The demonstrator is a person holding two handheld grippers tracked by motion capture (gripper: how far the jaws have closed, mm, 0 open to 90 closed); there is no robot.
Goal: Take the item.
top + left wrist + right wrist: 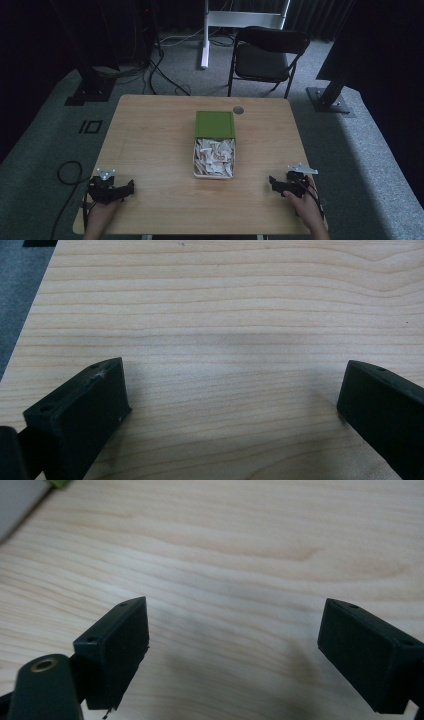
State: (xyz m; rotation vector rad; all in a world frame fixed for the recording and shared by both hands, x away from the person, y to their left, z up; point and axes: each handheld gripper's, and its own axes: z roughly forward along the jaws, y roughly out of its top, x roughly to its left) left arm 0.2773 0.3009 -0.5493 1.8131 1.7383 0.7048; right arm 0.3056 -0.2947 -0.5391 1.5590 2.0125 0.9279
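The left gripper (131, 186) rests near the front-left corner of the wooden table (150, 150), held by the person's left hand (100, 212). In the left gripper view (232, 400), its jaws stand wide apart with bare wood grain between them — nothing is gripped. The right gripper (272, 181) sits near the front-right corner, held by the right hand (305, 205); in the right gripper view (232, 640) its jaws are likewise spread wide and hold nothing. Both grippers point inward, toward the table's middle.

Farther back, between the two grippers and well apart from each, stands a white box (214, 159) at mid-table, filled with pale, irregular pieces (215, 152). Its green lid (215, 123) lies just behind it, touching the far edge — the box is uncovered. Beyond the lid, a small round grey disc (238, 110) sits near the far table edge. On the floor behind the table stands a black folding chair (265, 57).
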